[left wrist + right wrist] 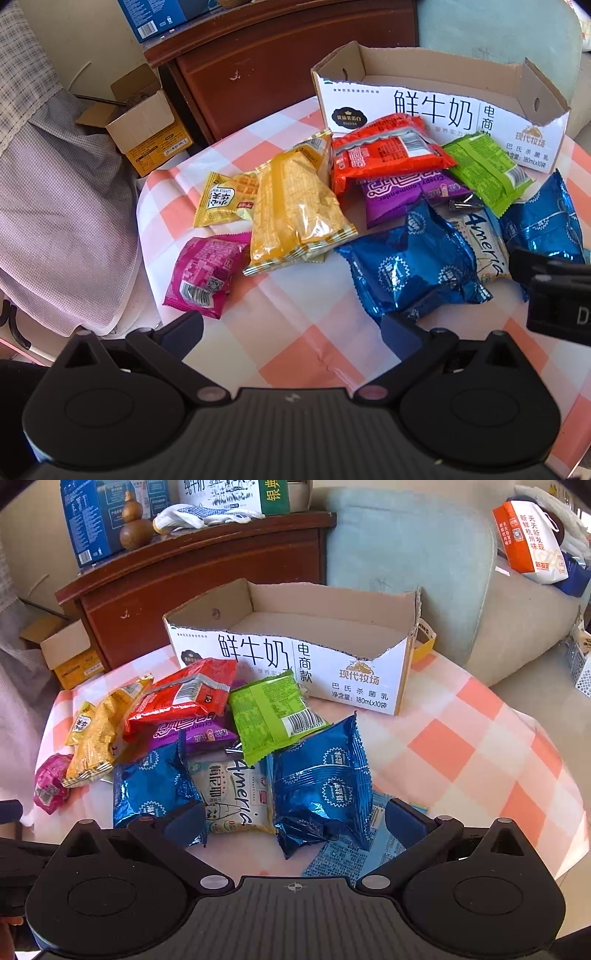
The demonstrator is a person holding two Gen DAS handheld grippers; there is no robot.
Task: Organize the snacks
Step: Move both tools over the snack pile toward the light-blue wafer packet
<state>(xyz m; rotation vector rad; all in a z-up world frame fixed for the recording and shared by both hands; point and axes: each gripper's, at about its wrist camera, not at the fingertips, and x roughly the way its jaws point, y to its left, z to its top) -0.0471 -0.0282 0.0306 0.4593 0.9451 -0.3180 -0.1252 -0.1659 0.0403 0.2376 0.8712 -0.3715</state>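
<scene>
Several snack packets lie in a heap on the checked tablecloth (295, 332) in front of an open, empty milk carton box (439, 110) (295, 657). Among them are a large yellow wafer packet (295, 210), a pink packet (207, 273), a red packet (184, 696), a green packet (269, 712), a white "America" packet (236, 794) and two blue foil packets (325, 786) (151, 786). My left gripper (291, 332) is open and empty, just short of the heap. My right gripper (295, 821) is open, its fingers on either side of the right blue packet and the white packet.
A dark wooden cabinet (207, 572) stands behind the table, with boxes and a gourd on top. An open cardboard box (144, 122) sits on the floor at left. A pale sofa (424, 561) is behind the carton. A flat blue wrapper (351, 853) lies under the right gripper.
</scene>
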